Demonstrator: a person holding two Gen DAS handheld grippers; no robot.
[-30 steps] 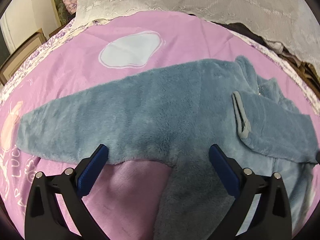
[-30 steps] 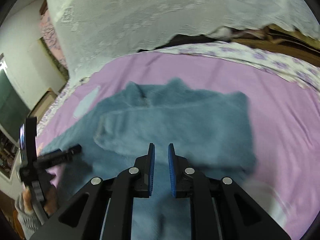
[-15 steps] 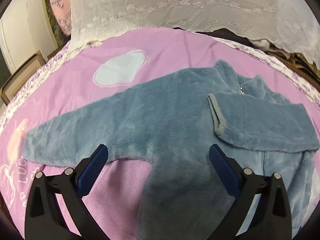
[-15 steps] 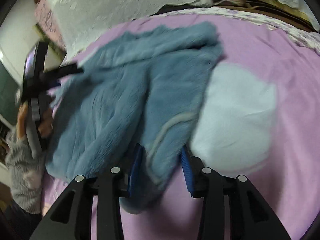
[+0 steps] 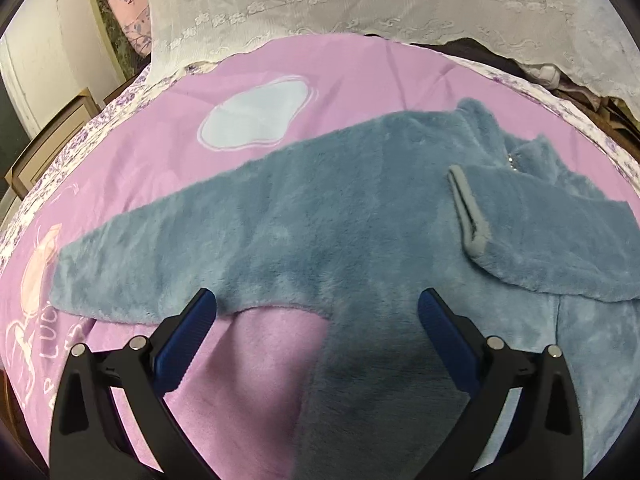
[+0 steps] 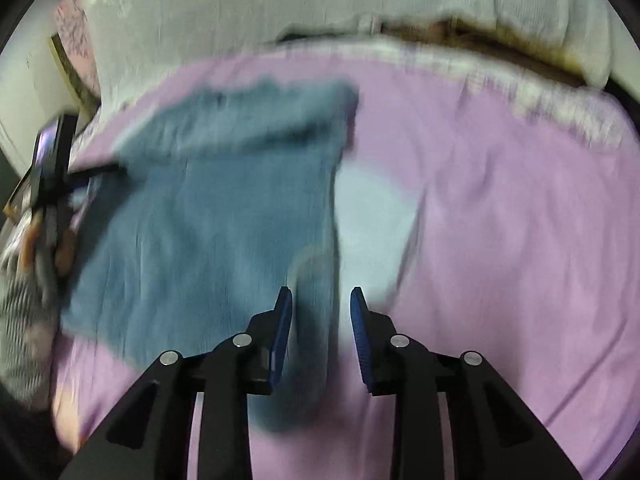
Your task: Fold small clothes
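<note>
Blue fleece jacket (image 5: 340, 232) spread flat on the pink bedspread (image 5: 360, 80), one sleeve already folded across the chest, grey cuff (image 5: 470, 216) near the zip. Other sleeve (image 5: 140, 264) stretched out long, running away from the cuff toward the left hand-held gripper (image 5: 316, 312). Left jaws gaping wide, empty, just above that sleeve's underarm. Right hand-held gripper (image 6: 320, 312) just been opening, now narrowly parted, fleece edge loose between the pads, farther from the unfolded sleeve.

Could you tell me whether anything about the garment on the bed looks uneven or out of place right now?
Only half folded: the fleece top's grey-cuffed sleeve lies across its chest, while the other sleeve is stretched out flat on the pink bedspread.
</note>
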